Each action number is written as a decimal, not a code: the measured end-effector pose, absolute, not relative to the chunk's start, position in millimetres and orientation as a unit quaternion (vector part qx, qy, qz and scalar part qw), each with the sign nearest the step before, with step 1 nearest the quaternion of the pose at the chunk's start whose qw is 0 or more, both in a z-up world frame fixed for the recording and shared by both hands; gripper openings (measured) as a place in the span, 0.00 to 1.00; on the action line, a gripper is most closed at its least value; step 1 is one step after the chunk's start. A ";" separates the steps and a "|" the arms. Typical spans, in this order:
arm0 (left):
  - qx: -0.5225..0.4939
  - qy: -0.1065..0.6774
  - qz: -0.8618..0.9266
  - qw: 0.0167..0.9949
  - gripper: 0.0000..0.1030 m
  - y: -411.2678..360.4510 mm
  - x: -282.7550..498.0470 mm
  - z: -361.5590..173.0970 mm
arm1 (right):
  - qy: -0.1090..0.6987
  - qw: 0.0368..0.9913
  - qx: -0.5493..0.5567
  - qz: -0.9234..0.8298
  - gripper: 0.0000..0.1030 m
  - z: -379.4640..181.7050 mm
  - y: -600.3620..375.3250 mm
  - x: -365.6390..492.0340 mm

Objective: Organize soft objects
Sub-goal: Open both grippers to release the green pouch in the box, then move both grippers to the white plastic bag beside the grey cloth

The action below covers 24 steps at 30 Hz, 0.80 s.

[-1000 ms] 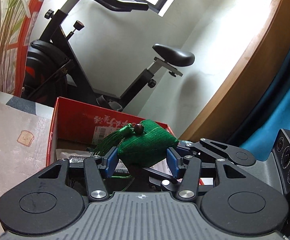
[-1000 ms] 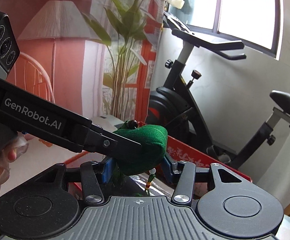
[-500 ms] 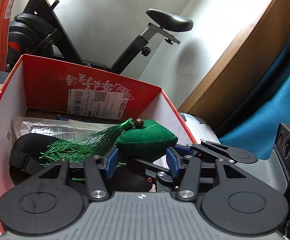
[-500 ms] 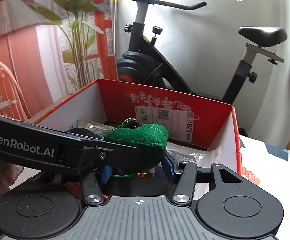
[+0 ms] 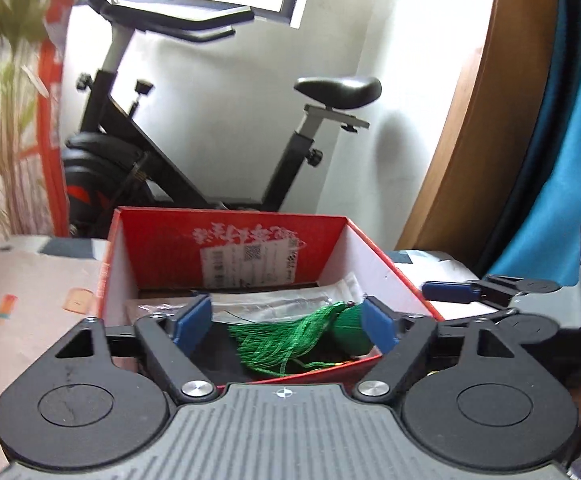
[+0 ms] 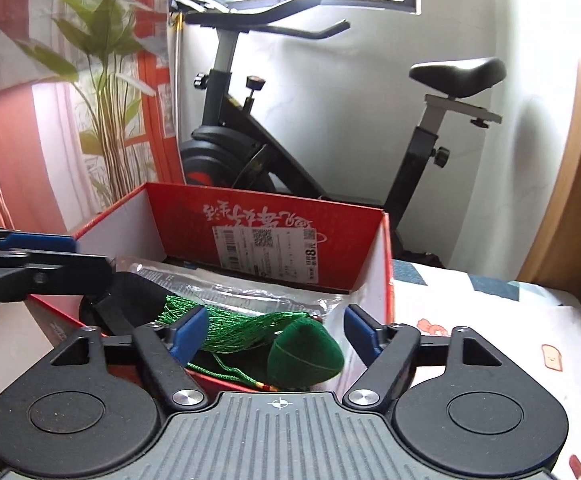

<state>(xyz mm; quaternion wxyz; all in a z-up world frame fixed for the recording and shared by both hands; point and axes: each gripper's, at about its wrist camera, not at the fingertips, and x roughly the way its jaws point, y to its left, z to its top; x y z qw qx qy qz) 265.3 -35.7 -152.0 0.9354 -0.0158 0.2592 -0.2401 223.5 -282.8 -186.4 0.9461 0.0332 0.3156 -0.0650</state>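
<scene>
Now that the green padded fabric sachet with its long green silk tassel (image 6: 304, 354) lies inside the red cardboard box (image 6: 274, 216), near its front wall, the step in hand is a clean release and retreat. Both sets of jaws have just been opening: the left gripper (image 5: 286, 322) stands wide, and although the sachet (image 5: 348, 330) sits close by its right-hand pad, it seems not to be pressed, though the blur there leaves some doubt. The right gripper (image 6: 276, 332) is likewise spread, the sachet lying loose between its blue pads with a gap on each side. To finish well, each gripper should lift straight back and up with jaws kept apart, so no pad snags the tassel threads, which fan over the clear plastic packet (image 6: 250, 294) and a black strap (image 6: 130, 296) already in the box. Dragging sideways risks pulling the cord back over the rim
</scene>
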 end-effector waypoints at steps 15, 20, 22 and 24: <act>-0.022 0.254 -0.150 0.955 1.00 27.6 172.9 -168.9 | 0.241 0.961 0.085 -0.100 1.00 -185.6 -272.7 126.0; -0.031 0.257 -0.137 0.956 1.00 30.4 148.0 -185.7 | 0.237 0.962 0.084 -0.106 1.00 -204.9 -253.3 94.8; -0.028 0.266 -0.142 0.953 1.00 27.7 144.0 -193.5 | 0.245 0.960 0.086 -0.104 1.00 -215.3 -247.2 86.5; -0.025 0.283 -0.144 0.948 1.00 24.7 142.3 -204.0 | 0.254 0.957 0.095 -0.103 1.00 -227.1 -240.8 78.9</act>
